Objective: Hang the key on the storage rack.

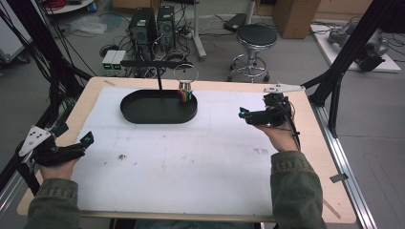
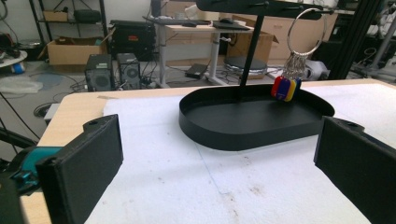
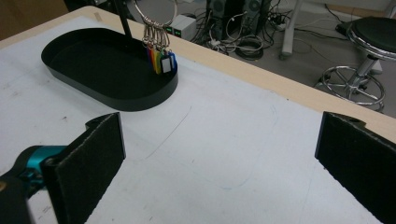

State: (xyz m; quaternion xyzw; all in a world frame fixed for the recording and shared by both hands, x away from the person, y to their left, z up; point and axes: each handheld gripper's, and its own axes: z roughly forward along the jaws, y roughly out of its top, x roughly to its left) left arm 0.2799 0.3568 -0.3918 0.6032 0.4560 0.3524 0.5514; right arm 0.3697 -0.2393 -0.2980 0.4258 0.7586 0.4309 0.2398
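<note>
Two grippers are in your hands, and both stand wide open with nothing between their black jaws. Your left gripper [image 1: 71,149] rests low at the near left edge of the table, its jaws aimed toward the tray; your right gripper [image 1: 250,116] hovers over the white mat on the right side, well apart from the left one and aimed leftward across the table.

One black oval tray [image 1: 138,116] sits at the far middle of the table [image 1: 329,157], on the white foam mat [image 1: 191,162]. From it rises one thin black post [image 1: 159,78] carrying a crossbar, and from the right end of that bar hangs one large metal key ring [image 1: 186,71]. One bunch of coloured key tags [image 1: 185,95] dangles from the ring on small split rings, reaching down just inside the tray's right end. In the right gripper view the tags [image 3: 161,61] show red, orange, yellow, green and blue, with a white label window on the front one; an exact count can't be told.

Open mat lies between each gripper and the tray, and nothing stands in that path. The mat has a few dark specks and faint pencil lines. Beyond the table stand one round black stool [image 1: 256,37] and two computer towers [image 1: 154,25] on the floor among cables.
</note>
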